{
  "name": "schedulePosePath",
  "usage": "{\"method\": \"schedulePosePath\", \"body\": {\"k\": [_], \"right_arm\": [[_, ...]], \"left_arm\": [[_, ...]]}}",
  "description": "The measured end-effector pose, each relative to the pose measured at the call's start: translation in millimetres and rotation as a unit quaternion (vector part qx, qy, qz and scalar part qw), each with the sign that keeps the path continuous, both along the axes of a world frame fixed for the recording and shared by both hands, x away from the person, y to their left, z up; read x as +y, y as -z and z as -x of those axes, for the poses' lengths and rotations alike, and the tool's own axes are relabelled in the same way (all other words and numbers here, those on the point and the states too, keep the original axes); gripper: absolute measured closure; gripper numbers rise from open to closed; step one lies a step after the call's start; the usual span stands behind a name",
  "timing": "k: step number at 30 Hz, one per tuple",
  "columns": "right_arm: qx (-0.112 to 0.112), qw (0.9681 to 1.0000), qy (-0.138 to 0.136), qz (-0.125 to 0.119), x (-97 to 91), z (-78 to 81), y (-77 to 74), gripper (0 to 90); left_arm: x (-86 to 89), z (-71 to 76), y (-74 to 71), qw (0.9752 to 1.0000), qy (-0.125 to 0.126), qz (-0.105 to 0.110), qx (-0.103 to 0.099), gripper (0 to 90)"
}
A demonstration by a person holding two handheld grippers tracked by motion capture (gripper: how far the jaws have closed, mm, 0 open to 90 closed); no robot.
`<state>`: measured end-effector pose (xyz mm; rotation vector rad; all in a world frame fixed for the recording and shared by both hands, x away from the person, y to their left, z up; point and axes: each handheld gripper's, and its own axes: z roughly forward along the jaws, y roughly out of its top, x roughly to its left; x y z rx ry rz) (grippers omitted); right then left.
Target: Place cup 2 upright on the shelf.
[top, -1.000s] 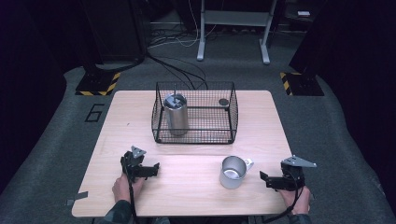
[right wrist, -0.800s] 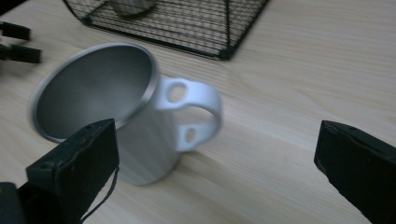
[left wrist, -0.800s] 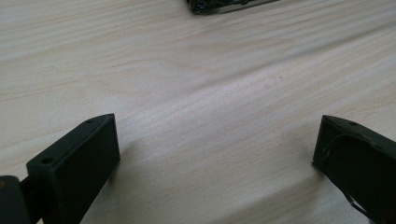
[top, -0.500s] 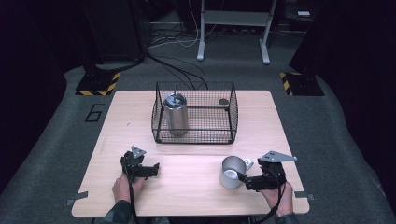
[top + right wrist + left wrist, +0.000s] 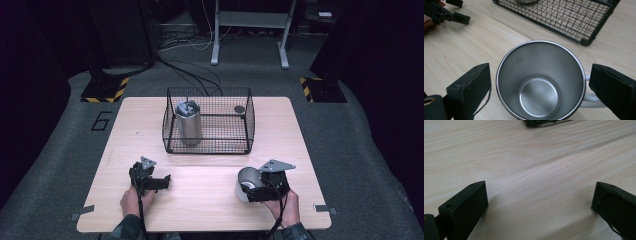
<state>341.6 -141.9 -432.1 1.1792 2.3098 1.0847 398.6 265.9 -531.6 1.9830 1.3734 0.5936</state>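
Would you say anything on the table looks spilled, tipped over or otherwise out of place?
Nothing stands out. The steel mug stands upright and empty between the open jaws of the right gripper; the metal canister stands upright inside the wire basket. No spill shows on the table.

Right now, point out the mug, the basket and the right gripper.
mug [image 5: 540, 82], right gripper view, inner wall.
basket [image 5: 207, 148], high view, front wire wall.
right gripper [image 5: 540, 88], right gripper view, midway between its open jaws, either side of the mug.

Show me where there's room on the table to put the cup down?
Bare wood lies between the left tongs and the cup, and along both sides of the wire basket. Inside the basket is crowded by the steel canister.
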Motion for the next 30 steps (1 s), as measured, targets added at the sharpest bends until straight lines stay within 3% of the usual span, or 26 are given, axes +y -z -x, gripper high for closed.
{"method": "schedulePosePath", "body": {"k": [11,18,30], "right_arm": [[0.009,0.9998,0.006,0.019,7.2,-5.2,7.5,3.2],[0.0,0.9993,0.01,0.035,10.5,-3.8,8.8,5.0],[-0.006,0.9993,0.004,0.037,10.2,-4.3,9.3,5.3]], "left_arm": [[-0.1,0.1,0.0,1.0,0.0,0.0,0.001,0.3],[0.0,0.0,0.0,1.0,0.001,0.0,0.001,0.3],[0.0,0.1,-0.2,1.0,0.001,-0.001,0.001,0.3]]}}
